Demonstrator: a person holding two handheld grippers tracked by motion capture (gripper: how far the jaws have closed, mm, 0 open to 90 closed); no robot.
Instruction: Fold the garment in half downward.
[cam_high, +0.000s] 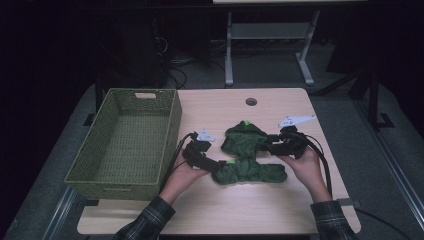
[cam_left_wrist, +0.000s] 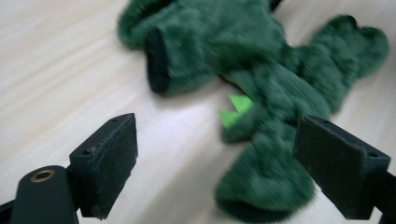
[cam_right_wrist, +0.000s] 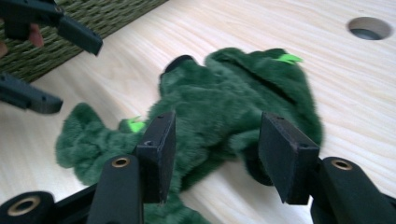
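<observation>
Two grippers flank a green plush garment (cam_high: 248, 154) lying flat on the worktop (cam_high: 280, 210), just right of the basket (cam_high: 127, 145). Left gripper (cam_high: 214, 165): jaws spread wide, nothing clamped, tips at the garment's lower left edge. Right gripper (cam_high: 267, 143): jaws part open, straddling a fold of the garment's right side; can't tell whether the pads press on it. Bright green tag (cam_left_wrist: 235, 110) pokes out near the garment's middle.
</observation>
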